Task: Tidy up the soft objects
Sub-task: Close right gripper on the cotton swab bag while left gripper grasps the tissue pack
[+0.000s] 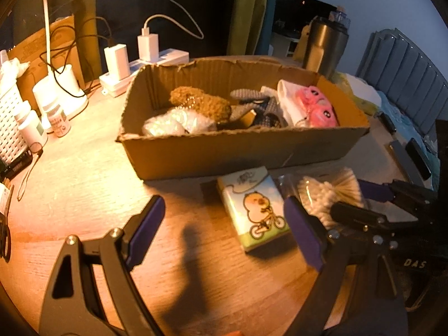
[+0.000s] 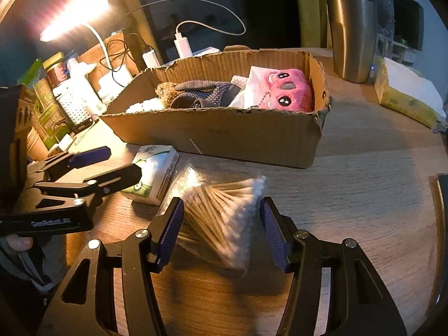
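A tissue pack [image 1: 253,210] printed with a cartoon chick on a bicycle lies on the wooden table in front of a cardboard box [image 1: 240,151]. My left gripper [image 1: 224,224] is open around the pack, whose right side is near the right pad. A clear bag of cotton swabs [image 2: 221,218] rests beside the tissue pack [image 2: 156,173]. My right gripper [image 2: 222,224] straddles the bag, pads close to its sides, and I read it as open. The box [image 2: 224,137] holds a brown plush [image 1: 201,103], a pink plush [image 2: 288,89] and grey dotted fabric [image 2: 201,92].
A steel tumbler [image 2: 352,33] stands behind the box at the right, with a yellow tissue box [image 2: 406,98] beside it. A power strip with chargers [image 1: 145,56], a lamp base, bottles [image 1: 58,114] and a white basket [image 1: 8,123] crowd the left.
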`<state>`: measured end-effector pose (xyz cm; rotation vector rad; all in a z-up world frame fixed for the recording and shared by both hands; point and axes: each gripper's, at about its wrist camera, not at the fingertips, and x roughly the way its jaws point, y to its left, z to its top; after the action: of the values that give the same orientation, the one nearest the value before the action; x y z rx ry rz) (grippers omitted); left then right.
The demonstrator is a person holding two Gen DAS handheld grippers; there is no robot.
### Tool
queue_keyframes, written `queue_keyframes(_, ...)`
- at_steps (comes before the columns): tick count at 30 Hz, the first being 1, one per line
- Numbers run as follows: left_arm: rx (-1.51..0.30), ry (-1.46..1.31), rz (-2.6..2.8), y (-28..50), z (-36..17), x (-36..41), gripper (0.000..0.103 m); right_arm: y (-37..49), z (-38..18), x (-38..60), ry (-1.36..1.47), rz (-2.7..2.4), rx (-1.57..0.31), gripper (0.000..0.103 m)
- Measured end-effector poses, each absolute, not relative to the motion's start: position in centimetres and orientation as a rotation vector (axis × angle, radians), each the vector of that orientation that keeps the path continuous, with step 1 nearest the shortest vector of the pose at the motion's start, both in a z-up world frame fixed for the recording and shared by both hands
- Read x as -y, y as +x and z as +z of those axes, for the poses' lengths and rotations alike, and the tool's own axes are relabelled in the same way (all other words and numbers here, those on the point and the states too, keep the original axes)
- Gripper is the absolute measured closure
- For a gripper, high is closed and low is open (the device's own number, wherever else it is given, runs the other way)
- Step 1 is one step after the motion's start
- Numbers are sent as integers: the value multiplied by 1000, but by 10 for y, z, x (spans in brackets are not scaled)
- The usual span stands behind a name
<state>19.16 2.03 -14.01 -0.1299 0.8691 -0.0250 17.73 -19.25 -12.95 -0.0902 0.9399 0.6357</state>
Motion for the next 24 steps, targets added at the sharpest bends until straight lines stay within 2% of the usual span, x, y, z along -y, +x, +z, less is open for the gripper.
queue_keyframes(11,-904,-114,-22,210,-150,-10,15,187,-135,196,-49,715,-959,44)
queue_keyframes(24,-953,-68,-1,225,-163,2,16,188,-133,204,-31,764,-958,58)
